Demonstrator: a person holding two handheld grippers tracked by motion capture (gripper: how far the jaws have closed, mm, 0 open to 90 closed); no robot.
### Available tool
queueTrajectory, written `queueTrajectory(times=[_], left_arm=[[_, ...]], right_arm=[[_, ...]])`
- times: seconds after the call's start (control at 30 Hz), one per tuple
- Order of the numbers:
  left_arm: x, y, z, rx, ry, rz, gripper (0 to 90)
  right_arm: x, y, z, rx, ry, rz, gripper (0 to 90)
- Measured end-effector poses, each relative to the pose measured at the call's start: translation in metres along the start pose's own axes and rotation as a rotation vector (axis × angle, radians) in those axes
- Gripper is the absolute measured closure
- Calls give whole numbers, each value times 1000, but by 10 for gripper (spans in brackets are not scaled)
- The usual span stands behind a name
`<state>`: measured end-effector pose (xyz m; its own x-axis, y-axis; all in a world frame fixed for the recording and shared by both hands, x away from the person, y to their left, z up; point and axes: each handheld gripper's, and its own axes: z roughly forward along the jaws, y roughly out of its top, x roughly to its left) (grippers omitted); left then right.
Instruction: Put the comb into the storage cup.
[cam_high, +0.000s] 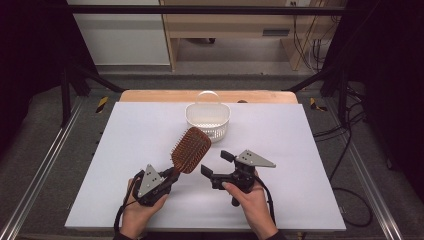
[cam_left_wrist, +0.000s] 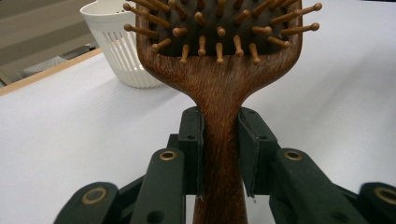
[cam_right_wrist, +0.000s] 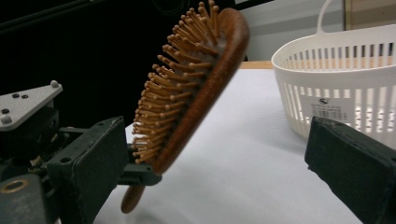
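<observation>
My left gripper (cam_high: 167, 179) is clamped on the hairbrush (cam_high: 190, 149) handle; the head angles up toward 1 o'clock, short of the white basket (cam_high: 208, 120). My right gripper (cam_high: 216, 163) gapes empty at 3 o'clock of the brush.

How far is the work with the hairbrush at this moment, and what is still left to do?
Done: the left gripper is shut on the handle of the wooden hairbrush, which is raised off the white table. In hand: the brush head tilts toward the white basket; the right gripper waits open beside it, holding nothing. Left, probably: carry the brush to the basket; its visible inside looks empty.
</observation>
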<state>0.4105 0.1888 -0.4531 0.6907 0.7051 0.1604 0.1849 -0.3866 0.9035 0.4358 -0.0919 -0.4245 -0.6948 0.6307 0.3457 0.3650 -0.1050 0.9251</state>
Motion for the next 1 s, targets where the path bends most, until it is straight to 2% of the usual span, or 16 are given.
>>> queueTrajectory(times=[0.37, 0.53, 0.6, 0.73, 1.0], left_arm=[[-10, 2, 0, -23, -6, 19, 724], [-11, 3, -1, -37, -4, 22, 724], [-12, 3, -1, -39, -6, 28, 724], [-13, 3, -1, -44, -6, 32, 724], [-13, 2, 0, -43, -13, 35, 724]], right_arm=[[13, 11, 19, 8, 55, 30, 112], [17, 20, 28, 12, 59, 35, 135], [17, 22, 32, 13, 64, 40, 147], [15, 28, 35, 16, 76, 83, 198], [10, 31, 36, 24, 84, 111, 295]])
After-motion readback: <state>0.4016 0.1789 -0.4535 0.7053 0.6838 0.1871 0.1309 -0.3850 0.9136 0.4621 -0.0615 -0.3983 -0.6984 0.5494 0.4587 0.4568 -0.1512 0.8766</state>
